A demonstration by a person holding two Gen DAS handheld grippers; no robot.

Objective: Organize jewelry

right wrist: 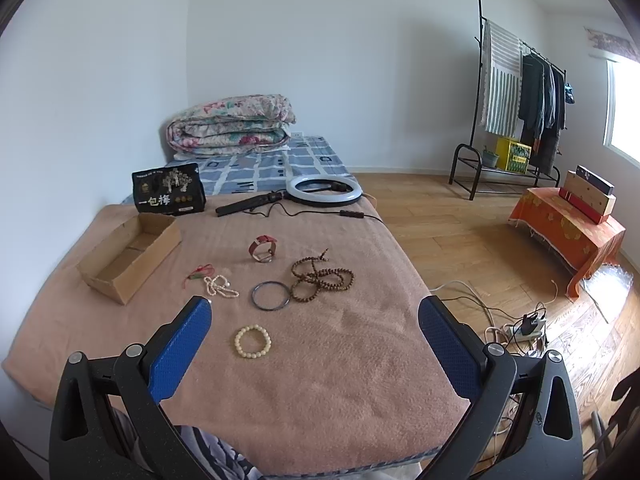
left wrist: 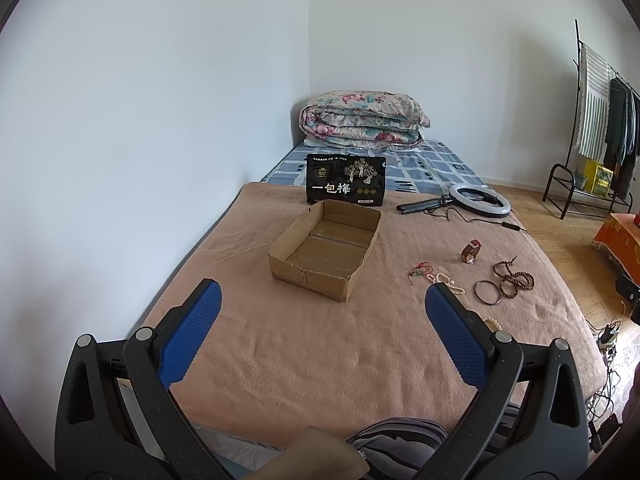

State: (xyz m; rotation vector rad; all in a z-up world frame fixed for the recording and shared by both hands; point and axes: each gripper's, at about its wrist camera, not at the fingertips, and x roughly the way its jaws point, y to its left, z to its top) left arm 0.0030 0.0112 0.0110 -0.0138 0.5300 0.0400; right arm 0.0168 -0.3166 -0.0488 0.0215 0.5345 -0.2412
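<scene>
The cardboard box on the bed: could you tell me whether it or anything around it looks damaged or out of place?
The cardboard box is empty, with a ragged, torn near rim. A ring light lies flat on the blanket, its cord trailing over the edge, odd beside the jewelry. Nothing is spilled.

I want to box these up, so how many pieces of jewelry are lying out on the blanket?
6: cream bead bracelet nearest; dark bangle beyond it; brown bead strand right of that; pearl strand and red-green cord to the left; red-strapped watch farthest. None seems hidden.
</scene>
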